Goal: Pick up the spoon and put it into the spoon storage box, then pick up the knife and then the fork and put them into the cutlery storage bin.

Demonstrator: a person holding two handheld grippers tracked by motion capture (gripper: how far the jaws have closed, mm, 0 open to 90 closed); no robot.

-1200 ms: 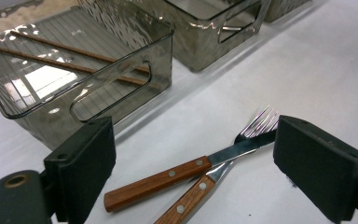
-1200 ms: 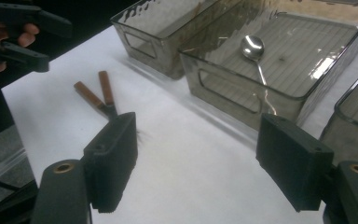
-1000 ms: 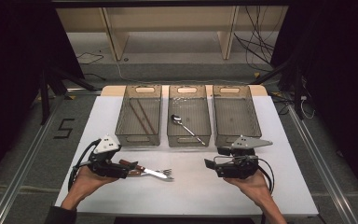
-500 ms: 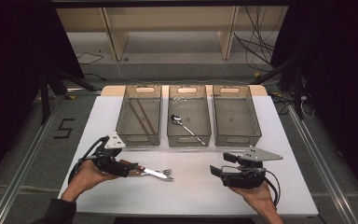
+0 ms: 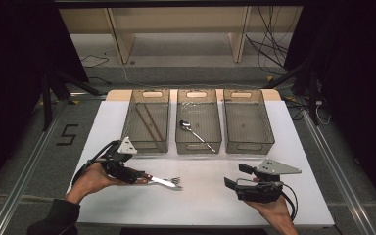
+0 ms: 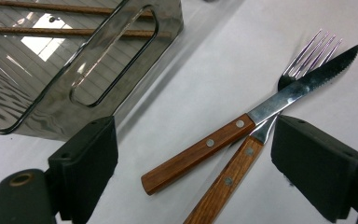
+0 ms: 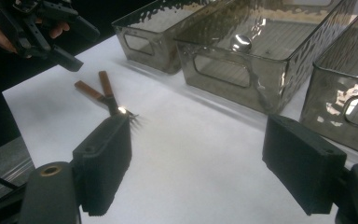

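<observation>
Two crossed pieces — knife (image 6: 242,122) over fork (image 6: 261,135) — lie on the worktop (image 5: 205,196) between the left tool's (image 6: 193,154) wide-open jaws. Closing may pinch both or skid one away. Right tool (image 7: 205,163) released, well apart.

A white table (image 5: 293,147) stands on grey floor (image 5: 24,147), wooden shelving (image 5: 176,29) behind, darkness either side.

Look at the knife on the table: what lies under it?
The knife lies across a wooden-handled fork; its blade covers the fork's neck. The tines and handle show on either side. Beneath both is the white table.
</observation>
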